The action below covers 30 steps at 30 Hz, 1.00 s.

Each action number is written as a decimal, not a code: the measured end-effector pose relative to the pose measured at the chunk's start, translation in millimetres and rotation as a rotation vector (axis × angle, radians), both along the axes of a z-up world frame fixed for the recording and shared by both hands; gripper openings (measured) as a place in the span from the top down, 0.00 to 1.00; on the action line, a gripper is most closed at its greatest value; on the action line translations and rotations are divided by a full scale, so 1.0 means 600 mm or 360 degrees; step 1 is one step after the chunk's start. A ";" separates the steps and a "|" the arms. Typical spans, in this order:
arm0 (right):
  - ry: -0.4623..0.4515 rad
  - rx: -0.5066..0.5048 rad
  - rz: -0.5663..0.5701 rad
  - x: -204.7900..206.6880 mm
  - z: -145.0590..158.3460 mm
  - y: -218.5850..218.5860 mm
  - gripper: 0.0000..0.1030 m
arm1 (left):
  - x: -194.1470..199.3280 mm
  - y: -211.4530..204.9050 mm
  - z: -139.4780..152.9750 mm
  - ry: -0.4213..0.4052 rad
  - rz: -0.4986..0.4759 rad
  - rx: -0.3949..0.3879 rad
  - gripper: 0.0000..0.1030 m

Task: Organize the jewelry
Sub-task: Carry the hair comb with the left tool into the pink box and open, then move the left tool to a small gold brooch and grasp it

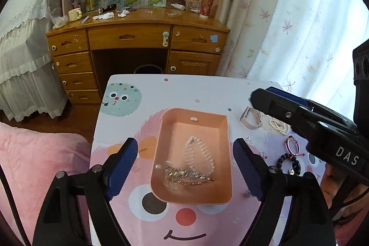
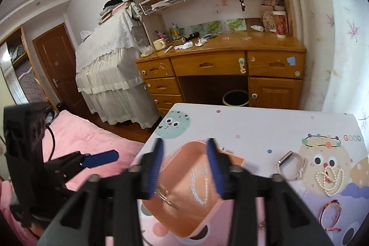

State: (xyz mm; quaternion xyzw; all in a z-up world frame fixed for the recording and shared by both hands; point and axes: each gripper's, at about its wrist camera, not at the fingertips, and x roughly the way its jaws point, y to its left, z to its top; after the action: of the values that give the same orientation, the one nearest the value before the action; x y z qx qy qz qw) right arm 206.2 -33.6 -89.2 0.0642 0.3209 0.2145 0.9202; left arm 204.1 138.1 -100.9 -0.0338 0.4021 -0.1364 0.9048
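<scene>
- Jewelry already lies in the peach tray (image 1: 221, 130): a clear bead strand (image 1: 198, 153) and a gold chain (image 1: 186, 175), on the cartoon-printed table (image 1: 184, 91).
- Left gripper (image 1: 185, 161) hangs over the tray, fingers spread wide and empty, one blue pad on each side of it.
- Right gripper (image 2: 185, 167) is also parted and holds nothing; the tray (image 2: 184, 216) shows between its pads, blurred.
- Left wrist view alone shows a dark bead bracelet (image 1: 289, 163) and small rings (image 1: 249, 141) right of the tray.
- Both views show the watch (image 2: 291, 165), pearl strand (image 2: 329, 181) and red cord bracelet (image 2: 329, 214) loose on the table.
- Right gripper's body (image 1: 311, 121) partly covers the pearls in the left view.
</scene>
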 end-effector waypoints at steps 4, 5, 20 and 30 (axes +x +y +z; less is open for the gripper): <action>0.0060 -0.0027 -0.0042 -0.007 -0.011 -0.019 0.57 | -0.003 -0.001 -0.011 0.0054 0.0003 0.0031 0.18; 0.0082 -0.0025 -0.0055 -0.010 -0.015 -0.026 0.57 | -0.004 -0.002 -0.014 0.0067 0.0004 0.0040 0.16; 0.0534 -0.0232 -0.0179 -0.105 -0.119 -0.123 0.35 | -0.071 -0.097 -0.110 0.0520 -0.0116 0.0082 0.12; 0.0677 -0.0516 -0.0150 -0.163 -0.174 -0.187 0.31 | -0.105 -0.197 -0.142 0.0621 -0.0246 0.0177 0.11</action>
State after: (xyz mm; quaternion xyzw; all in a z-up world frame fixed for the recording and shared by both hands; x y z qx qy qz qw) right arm 108.2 -145.9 -193.6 -0.0255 0.5339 0.0989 0.8394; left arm 141.3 19.7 -186.2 0.0213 0.5778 -0.1739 0.7972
